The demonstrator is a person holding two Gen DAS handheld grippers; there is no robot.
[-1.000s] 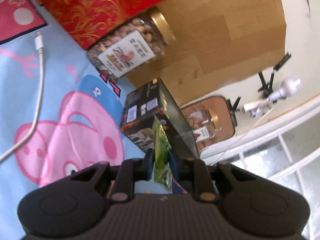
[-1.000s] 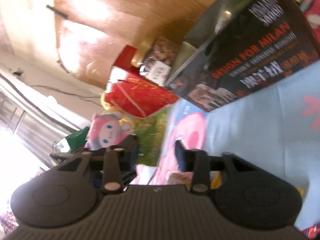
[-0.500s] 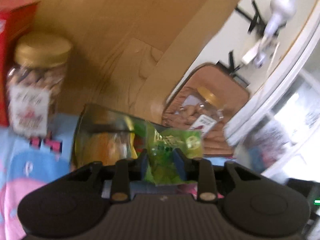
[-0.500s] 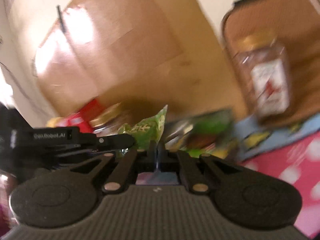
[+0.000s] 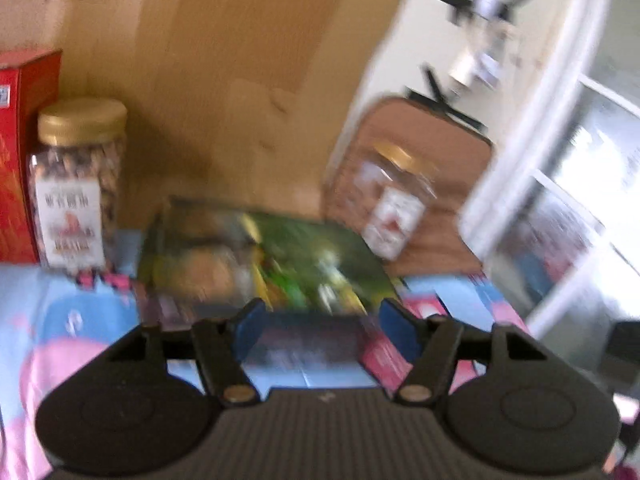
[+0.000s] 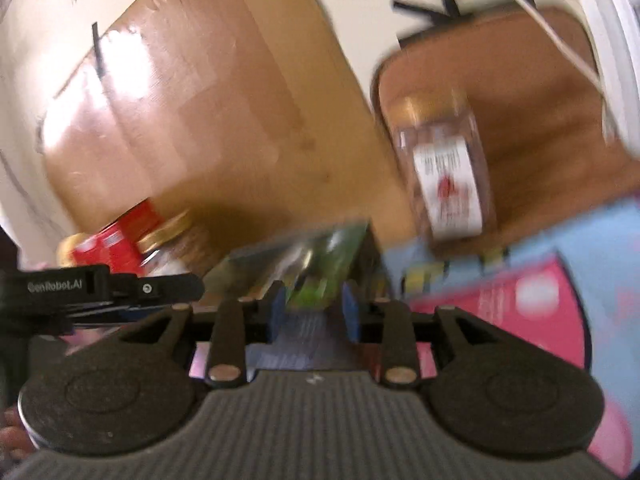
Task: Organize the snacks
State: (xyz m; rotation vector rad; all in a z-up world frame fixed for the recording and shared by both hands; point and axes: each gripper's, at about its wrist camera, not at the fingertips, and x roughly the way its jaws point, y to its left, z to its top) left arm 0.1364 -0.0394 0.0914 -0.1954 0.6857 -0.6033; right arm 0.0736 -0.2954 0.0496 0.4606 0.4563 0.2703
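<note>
- Nearest me in the left wrist view, my left tool stands with its blue pads wide apart and nothing pinched between them; its jaws have just been opening, so I read it as released.
- In the right wrist view, my right tool has also just been opening. Its pads sit a little apart with a blurred green shape showing in the gap beyond them. I see nothing pressed by either pad, so I count it as let go too.
- The other tool's black finger reaches in from the middle left of the right wrist view.
- Just past both tools sits the open snack box, in the lower middle of each frame, resting on the cartoon-print cloth. Green packets lie inside it, though motion blur hides how they are stacked.
- My judgement: the step in hand is dropping a packet into the box, and the drop looks done.
- Behind the box, at the left of the left wrist view, a gold-lidded nut jar stands upright just beside a red carton.
- A second jar stands right of centre, in front of a brown rounded case.
- Farthest back, a big cardboard box fills the upper middle.
- Next I would back both tools away from the box, look for loose snacks on the cloth, and approach one squarely with pads apart.
</note>
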